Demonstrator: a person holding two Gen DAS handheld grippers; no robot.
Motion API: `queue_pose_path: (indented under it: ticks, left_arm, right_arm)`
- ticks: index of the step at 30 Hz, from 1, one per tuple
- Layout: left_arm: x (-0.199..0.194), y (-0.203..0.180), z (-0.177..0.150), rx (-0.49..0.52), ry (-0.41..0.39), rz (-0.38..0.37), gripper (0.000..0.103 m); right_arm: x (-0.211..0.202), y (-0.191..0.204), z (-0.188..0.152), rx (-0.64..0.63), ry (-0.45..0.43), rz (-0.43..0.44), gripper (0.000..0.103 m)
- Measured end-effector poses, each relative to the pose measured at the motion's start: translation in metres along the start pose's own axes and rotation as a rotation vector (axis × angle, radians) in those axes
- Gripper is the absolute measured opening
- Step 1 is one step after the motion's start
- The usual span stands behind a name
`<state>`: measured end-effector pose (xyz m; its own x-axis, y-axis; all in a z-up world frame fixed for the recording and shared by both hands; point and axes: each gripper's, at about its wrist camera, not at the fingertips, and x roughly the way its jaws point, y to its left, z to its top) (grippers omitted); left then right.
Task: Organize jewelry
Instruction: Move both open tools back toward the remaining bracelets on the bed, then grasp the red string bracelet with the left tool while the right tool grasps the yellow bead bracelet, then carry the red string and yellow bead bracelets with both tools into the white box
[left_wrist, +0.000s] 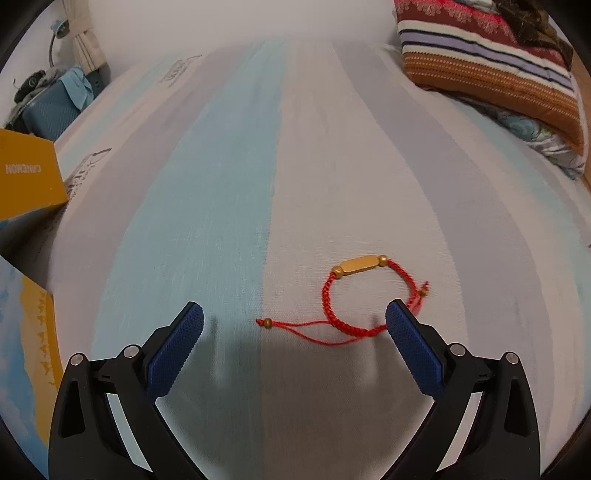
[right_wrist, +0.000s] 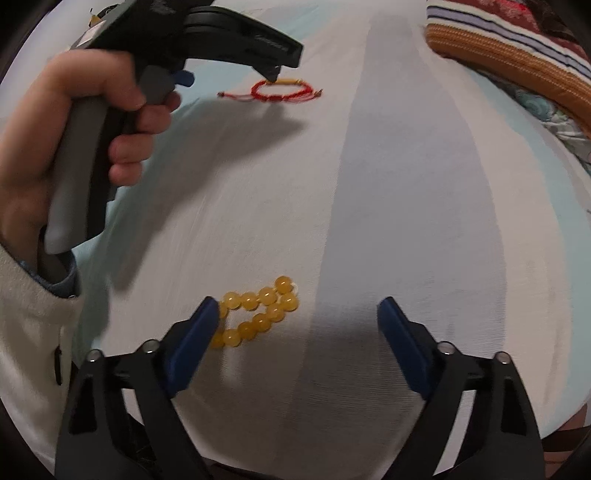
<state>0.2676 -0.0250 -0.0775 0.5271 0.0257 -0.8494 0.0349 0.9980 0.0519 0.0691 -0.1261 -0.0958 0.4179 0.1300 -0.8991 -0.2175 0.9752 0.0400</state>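
A red braided bracelet (left_wrist: 354, 295) with a gold bar lies flat on the striped bedsheet. My left gripper (left_wrist: 294, 321) is open and empty just short of it, its right finger (left_wrist: 413, 343) beside the loop's near edge. The bracelet also shows far off in the right wrist view (right_wrist: 275, 90), under the left gripper's body (right_wrist: 236, 40). A yellow bead bracelet (right_wrist: 258, 312) lies on the sheet close in front of my right gripper (right_wrist: 297, 314), which is open and empty; its left finger (right_wrist: 192, 343) covers the beads' left end.
A yellow cardboard box (left_wrist: 26, 177) stands at the left edge of the bed. Folded striped blankets (left_wrist: 491, 62) are stacked at the far right. A blue bag and a lamp (left_wrist: 55, 99) stand beyond the bed at the far left.
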Motion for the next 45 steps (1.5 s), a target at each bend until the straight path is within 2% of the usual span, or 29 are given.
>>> queue_pose_path:
  ticks: [2,5,6,8,9,14,17,20,21,25,35,45]
  left_arm:
    - [0.009,-0.002,-0.002,0.004,0.016,-0.005,0.097]
    - [0.017,0.0,-0.006,-0.013,0.033,-0.028,0.091]
    - [0.017,0.001,-0.006,-0.015,0.032,-0.029,0.088]
    - [0.016,0.0,-0.007,-0.014,0.028,-0.026,0.08]
    - [0.016,-0.001,-0.007,-0.01,0.032,-0.027,0.073]
    - [0.015,-0.003,-0.009,0.004,0.032,-0.004,0.057]
    - [0.012,-0.004,-0.011,0.01,0.033,-0.004,0.04]
    - [0.008,-0.006,-0.014,0.019,0.039,-0.02,0.013]
    - [0.006,-0.005,-0.014,0.014,0.04,-0.028,0.006]
    - [-0.001,0.006,-0.016,-0.03,0.035,-0.085,0.005]
    - [-0.02,0.007,-0.017,-0.027,0.011,-0.073,0.005]
    - [-0.027,0.007,-0.016,-0.027,0.015,-0.062,0.005]
  right_arm:
    - [0.001,0.001,-0.001,-0.004,-0.008,0.004,0.078]
    - [0.0,0.001,-0.002,0.0,-0.014,0.037,0.063]
    - [-0.001,0.001,-0.002,-0.002,-0.015,0.038,0.055]
    - [0.0,0.002,-0.002,-0.007,-0.011,0.021,0.049]
    - [0.0,0.003,-0.004,-0.013,-0.011,0.018,0.045]
    - [-0.001,0.011,-0.007,-0.042,-0.023,0.006,0.034]
    - [-0.001,0.014,-0.008,-0.047,-0.03,0.007,0.026]
    - [-0.004,0.015,-0.009,-0.041,-0.037,0.013,0.01]
    - [-0.006,0.014,-0.009,-0.034,-0.044,0.023,0.009]
    - [-0.017,0.013,-0.009,-0.018,-0.084,0.069,0.009]
    - [-0.031,0.019,-0.018,-0.012,-0.115,0.061,0.009]
    - [-0.031,0.001,-0.01,0.011,-0.139,0.065,0.009]
